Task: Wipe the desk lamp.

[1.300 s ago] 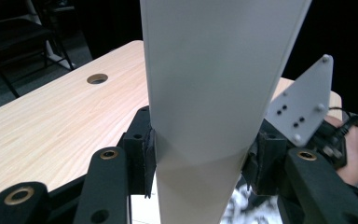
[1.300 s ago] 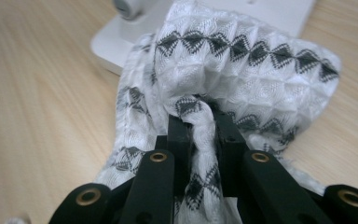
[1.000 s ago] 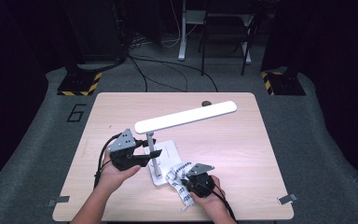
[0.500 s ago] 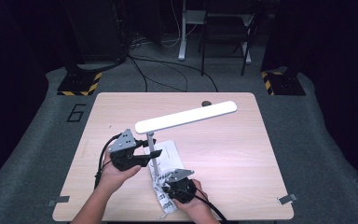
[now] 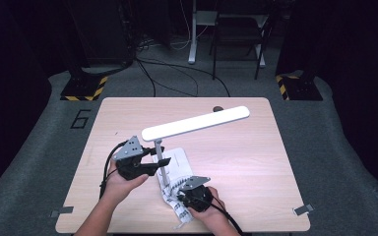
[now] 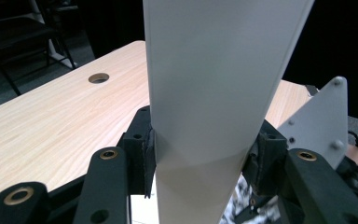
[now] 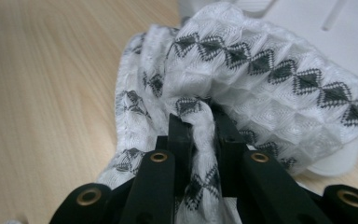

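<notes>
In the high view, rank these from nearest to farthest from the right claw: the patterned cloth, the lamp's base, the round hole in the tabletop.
1. patterned cloth: pinched in the right claw.
2. lamp's base: white, just beyond the cloth.
3. round hole: near the table's far edge.

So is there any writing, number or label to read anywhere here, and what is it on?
"6": a large dark numeral on the grey floor mat, left of the table.
The lamp, the patterned cloth and both claws carry no readable lettering; the cloth bears only black diamond shapes.
The yellow-and-black stripes on the stand bases on the floor are hazard markings, not text.
</notes>
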Motion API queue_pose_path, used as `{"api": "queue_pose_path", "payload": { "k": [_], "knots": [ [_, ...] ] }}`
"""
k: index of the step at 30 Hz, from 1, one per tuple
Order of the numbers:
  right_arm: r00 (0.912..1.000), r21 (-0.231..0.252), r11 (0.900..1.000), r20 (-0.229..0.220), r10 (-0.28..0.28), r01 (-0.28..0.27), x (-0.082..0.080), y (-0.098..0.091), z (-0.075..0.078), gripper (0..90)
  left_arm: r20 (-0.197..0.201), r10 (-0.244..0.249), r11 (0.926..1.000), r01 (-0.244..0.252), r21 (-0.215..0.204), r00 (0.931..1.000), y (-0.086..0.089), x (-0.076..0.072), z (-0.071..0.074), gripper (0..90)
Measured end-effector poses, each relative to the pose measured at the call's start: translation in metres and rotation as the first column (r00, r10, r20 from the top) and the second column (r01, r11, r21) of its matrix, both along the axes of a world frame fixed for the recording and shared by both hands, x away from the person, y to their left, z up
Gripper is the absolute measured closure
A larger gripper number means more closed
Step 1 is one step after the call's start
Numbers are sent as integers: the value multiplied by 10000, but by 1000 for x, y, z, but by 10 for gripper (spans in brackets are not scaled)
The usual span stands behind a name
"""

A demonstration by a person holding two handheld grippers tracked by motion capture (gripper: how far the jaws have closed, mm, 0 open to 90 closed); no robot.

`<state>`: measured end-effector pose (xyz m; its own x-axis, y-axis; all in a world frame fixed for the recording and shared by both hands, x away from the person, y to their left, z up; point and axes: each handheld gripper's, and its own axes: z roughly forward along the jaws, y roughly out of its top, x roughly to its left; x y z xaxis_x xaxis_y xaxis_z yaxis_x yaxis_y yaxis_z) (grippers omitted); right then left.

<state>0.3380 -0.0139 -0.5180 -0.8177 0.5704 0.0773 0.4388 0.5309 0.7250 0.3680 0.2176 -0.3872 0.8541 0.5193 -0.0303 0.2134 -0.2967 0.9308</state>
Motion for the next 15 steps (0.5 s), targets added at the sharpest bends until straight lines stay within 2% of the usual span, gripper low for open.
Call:
{"api": "queue_pose_path", "payload": {
  "k": [3,4,7,8,12,13,15],
  "knots": [
    [10000,-79,10000,66,-40,40,2,-6,0,799,-11,14,10000,-14,-15,10000,0,0,0,527],
    [9996,-109,9995,34,-296,297,3,-12,1,798,-56,44,10000,-44,52,10000,0,0,1,527],
    [9986,-66,9986,117,-523,524,5,-19,3,797,-65,34,9999,-33,124,10000,-1,1,2,527],
    [9964,64,9963,29,-852,852,5,-27,6,797,-22,-91,9997,91,246,10000,0,2,3,528],
    [9936,340,9934,232,-1107,1099,7,-40,13,796,-113,-270,9995,271,141,9996,-1,3,3,527],
    [9921,518,9911,177,-1238,1228,6,-43,14,795,-11,-390,9990,390,232,9992,-1,4,3,527],
    [9897,758,9876,287,-1400,1375,6,-49,18,794,-69,-638,9977,639,223,9979,-2,4,3,526]
  ]
}}
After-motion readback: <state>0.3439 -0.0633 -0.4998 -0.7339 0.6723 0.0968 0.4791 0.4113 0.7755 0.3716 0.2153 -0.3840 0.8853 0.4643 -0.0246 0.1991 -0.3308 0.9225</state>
